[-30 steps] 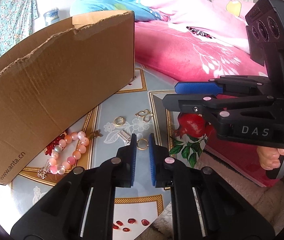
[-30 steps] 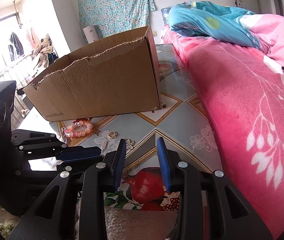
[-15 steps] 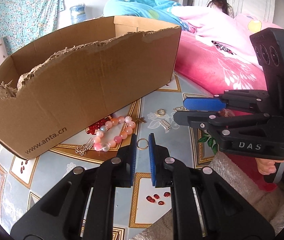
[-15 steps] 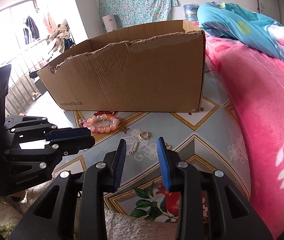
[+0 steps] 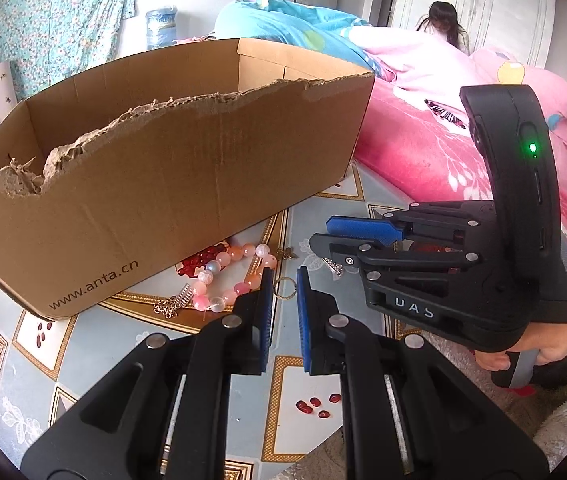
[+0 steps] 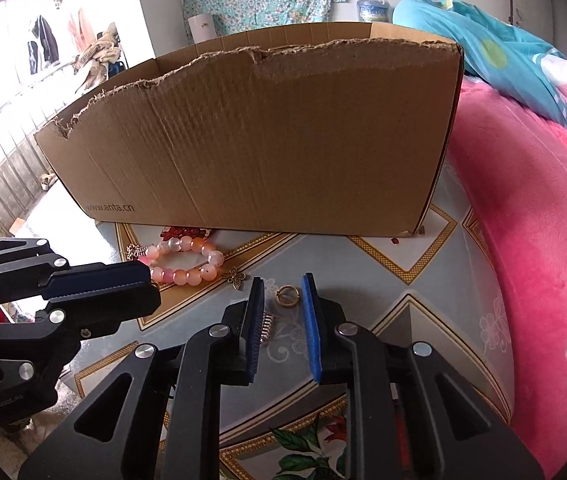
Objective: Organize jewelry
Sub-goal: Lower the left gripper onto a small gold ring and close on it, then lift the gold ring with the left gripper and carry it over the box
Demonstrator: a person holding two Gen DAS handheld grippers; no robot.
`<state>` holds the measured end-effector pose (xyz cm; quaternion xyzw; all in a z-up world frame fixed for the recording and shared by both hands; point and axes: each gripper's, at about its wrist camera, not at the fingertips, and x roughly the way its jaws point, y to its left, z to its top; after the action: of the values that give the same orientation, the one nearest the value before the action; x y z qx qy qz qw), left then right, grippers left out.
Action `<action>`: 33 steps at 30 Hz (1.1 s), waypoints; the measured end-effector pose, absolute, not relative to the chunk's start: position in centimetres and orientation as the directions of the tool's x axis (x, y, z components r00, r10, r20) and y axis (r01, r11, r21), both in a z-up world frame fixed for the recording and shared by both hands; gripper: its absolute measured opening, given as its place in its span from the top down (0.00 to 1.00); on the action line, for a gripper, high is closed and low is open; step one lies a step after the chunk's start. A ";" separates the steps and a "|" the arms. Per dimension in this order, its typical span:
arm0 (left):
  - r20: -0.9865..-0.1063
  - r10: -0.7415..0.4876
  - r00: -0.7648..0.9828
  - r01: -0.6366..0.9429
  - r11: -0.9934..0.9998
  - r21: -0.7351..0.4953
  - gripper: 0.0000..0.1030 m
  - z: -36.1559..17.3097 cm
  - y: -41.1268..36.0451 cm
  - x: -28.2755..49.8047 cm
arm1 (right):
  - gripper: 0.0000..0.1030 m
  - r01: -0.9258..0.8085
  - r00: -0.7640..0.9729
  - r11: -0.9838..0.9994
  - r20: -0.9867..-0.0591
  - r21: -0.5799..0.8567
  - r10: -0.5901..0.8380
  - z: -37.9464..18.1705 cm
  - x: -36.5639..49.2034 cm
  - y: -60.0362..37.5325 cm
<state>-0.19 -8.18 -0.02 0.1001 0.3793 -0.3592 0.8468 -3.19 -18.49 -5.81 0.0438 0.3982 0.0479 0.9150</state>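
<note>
The right claw (image 6: pixel 281 300) has just been closing, its jaws framing a gold ring (image 6: pixel 286 295) untouched on the patterned floor (image 6: pixel 363 276). A pink bead bracelet (image 6: pixel 185 261) is seen before the cardboard box (image 6: pixel 263 140).

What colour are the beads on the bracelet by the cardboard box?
Pink and peach, a few milky white, on the bracelet; clearest in the right wrist view.

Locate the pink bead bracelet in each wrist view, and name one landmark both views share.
Left wrist view: the pink bead bracelet lies just left of centre, on the patterned floor below the box's near wall, up-left of the left claw.
Right wrist view: the bracelet lies left of centre, below the box.
Shared landmark: the torn cardboard box printed "www.anta.cn".
</note>
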 end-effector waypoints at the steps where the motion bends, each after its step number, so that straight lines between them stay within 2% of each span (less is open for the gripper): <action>1: -0.713 -0.533 0.455 0.684 0.722 -0.103 0.89 0.0 -8.1 -0.2 | 0.82 -0.048 0.679 0.993 -0.725 0.108 0.112 -5.8 -3.2 -18.3; 7: -0.702 -0.545 0.459 0.686 0.720 -0.111 0.89 0.2 -7.8 -0.2 | 0.83 -0.025 0.677 0.996 -0.732 0.085 0.079 -5.9 -3.2 -17.5; 9: -0.698 -0.547 0.462 0.685 0.720 -0.110 0.89 0.3 -7.6 -0.2 | 0.88 -0.018 0.673 0.997 -0.736 0.080 0.071 -5.9 -3.2 -17.4; 20: -0.678 -0.549 0.489 0.678 0.728 -0.101 0.89 1.1 -6.9 -0.9 | 0.90 -0.013 0.681 0.993 -0.726 0.115 0.093 -5.3 -3.0 -18.2; 27: -0.648 -0.559 0.517 0.672 0.734 -0.097 0.89 2.6 -5.9 -1.9 | 0.90 -0.022 0.723 0.994 -0.685 0.107 0.090 -3.2 -4.7 -18.1; 33: -0.589 -0.592 0.550 0.675 0.731 -0.104 0.89 6.0 -4.7 -2.3 | 0.90 -0.042 0.778 0.993 -0.621 0.109 0.101 -0.1 -6.8 -18.0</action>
<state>-2.27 -4.65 6.00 0.0672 0.3077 -0.3608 0.8779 -6.80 -18.03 -0.08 0.0447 0.3313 0.0381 0.9417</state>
